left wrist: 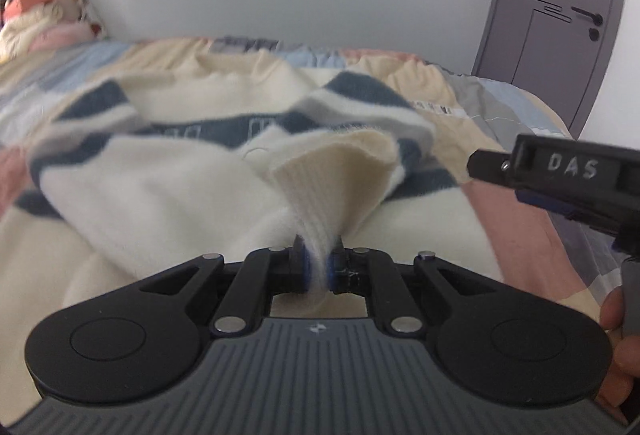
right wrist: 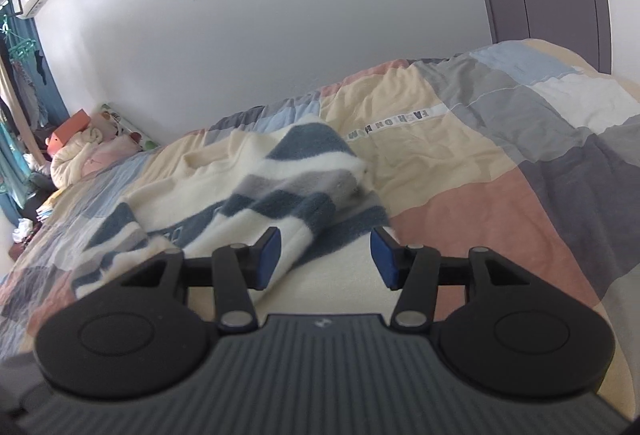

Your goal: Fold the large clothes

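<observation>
A fluffy cream sweater (left wrist: 168, 195) with dark blue and grey stripes lies rumpled across the patchwork quilt, its body spread flat, one striped sleeve (right wrist: 296, 187) folded over it. Its ribbed cream cuff (left wrist: 332, 179) lifts off the pile, pinched to a narrow neck and flaring open above.

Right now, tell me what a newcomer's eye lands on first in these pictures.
First, the cream and blue striped sweater sprawled on the patchwork bedspread. Next, the left gripper, shut on the sweater's ribbed cuff in the foreground. The right gripper stands open over the sweater, holding nothing.
</observation>
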Available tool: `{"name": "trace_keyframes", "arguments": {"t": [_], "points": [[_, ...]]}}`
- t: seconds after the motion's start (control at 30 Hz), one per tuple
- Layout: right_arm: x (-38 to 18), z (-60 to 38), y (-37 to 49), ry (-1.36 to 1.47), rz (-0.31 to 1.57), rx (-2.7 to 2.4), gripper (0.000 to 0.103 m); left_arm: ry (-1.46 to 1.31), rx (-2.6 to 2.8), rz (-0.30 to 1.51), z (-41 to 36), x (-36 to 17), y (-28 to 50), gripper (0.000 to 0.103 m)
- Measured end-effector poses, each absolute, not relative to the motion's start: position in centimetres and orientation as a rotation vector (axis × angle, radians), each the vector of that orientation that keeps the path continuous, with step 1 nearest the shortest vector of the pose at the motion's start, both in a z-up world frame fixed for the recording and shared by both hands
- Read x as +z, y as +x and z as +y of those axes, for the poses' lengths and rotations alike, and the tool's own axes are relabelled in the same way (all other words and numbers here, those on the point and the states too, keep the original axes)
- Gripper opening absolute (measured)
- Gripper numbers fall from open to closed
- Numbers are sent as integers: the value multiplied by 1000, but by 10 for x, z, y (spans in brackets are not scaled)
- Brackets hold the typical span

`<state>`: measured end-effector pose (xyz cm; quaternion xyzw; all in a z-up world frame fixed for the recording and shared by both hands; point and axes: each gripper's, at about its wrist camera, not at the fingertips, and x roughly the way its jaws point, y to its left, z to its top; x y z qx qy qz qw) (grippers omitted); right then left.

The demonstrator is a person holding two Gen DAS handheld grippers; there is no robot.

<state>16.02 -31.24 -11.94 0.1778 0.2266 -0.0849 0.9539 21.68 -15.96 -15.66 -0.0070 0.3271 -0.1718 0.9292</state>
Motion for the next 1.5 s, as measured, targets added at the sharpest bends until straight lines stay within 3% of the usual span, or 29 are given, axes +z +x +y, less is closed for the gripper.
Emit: {"name": "trace_keyframes", "arguments": {"t": [0.1, 0.17, 0.2, 0.23, 0.4, 0.7, 0.8, 1.17, 1.37, 1.47, 1.5], "points": [[-116, -309, 158, 341, 451, -169, 53, -68, -380, 682, -145, -155, 217, 14], [-113, -307, 155, 334, 441, -173, 53, -86, -426, 710, -133, -143, 213, 34], [-112, -306, 155, 332, 437, -171, 53, -96, -448, 715, -130, -141, 210, 52], [-111, -304, 154, 333, 434, -166, 53, -107, -457, 711, -126, -133, 203, 57], [-103, -286, 154, 276, 406, -136, 53, -161, -502, 658, -106, -109, 160, 62], [-109, -248, 154, 218, 497, -27, 53, -155, -351, 623, -32, -96, 142, 62], [-119, -244, 160, 232, 558, -55, 76, -145, -292, 629, -14, -101, 145, 62], [-173, -266, 201, 440, 774, -162, 80, -219, -277, 741, 17, -132, 179, 62], [-171, -265, 191, 499, 753, -88, 75, -362, -335, 819, 26, -147, 190, 62], [-170, -262, 188, 507, 757, -79, 64, -390, -338, 842, 28, -153, 191, 62], [-170, -261, 188, 501, 762, -85, 53, -391, -337, 849, 27, -155, 192, 62]]}}
